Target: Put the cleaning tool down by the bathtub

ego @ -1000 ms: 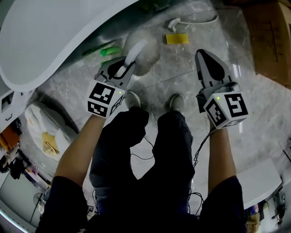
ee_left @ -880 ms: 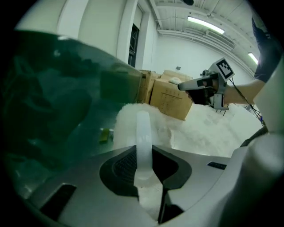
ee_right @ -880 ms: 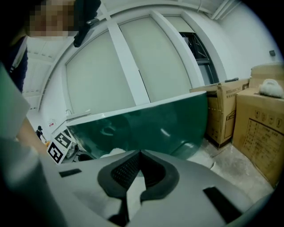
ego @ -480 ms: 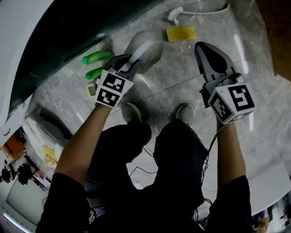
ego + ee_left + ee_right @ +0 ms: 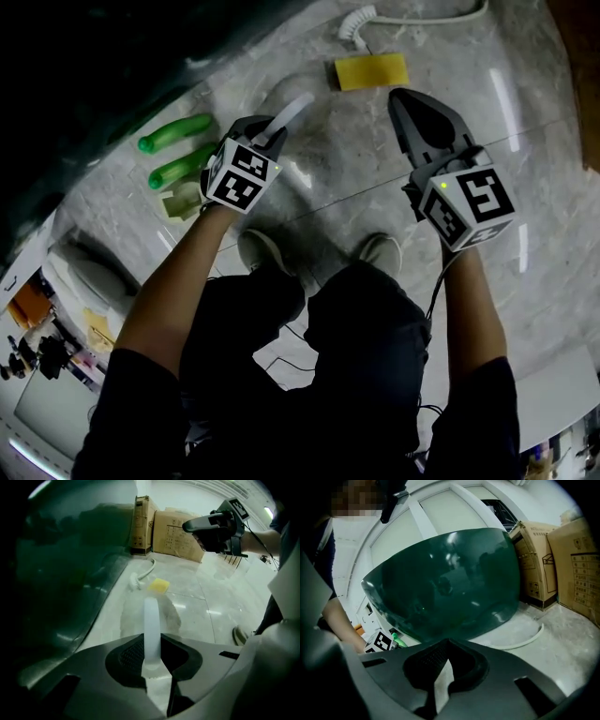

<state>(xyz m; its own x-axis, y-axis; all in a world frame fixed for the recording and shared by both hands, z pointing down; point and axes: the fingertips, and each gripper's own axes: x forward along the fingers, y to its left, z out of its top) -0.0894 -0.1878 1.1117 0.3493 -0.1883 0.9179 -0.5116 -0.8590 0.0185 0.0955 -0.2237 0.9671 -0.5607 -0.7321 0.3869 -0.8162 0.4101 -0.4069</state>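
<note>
One view each: left gripper [image 5: 151, 641] jaws pinch cleaning tool [image 5: 151, 616], right gripper [image 5: 449, 642] pressed together.

Left tool [image 5: 152, 641] gripping white handle [image 5: 151, 616], yellow sponge [image 5: 159, 585] beyond

Dark trousers [image 5: 366, 328], pale shoes [image 5: 380, 251]
</note>
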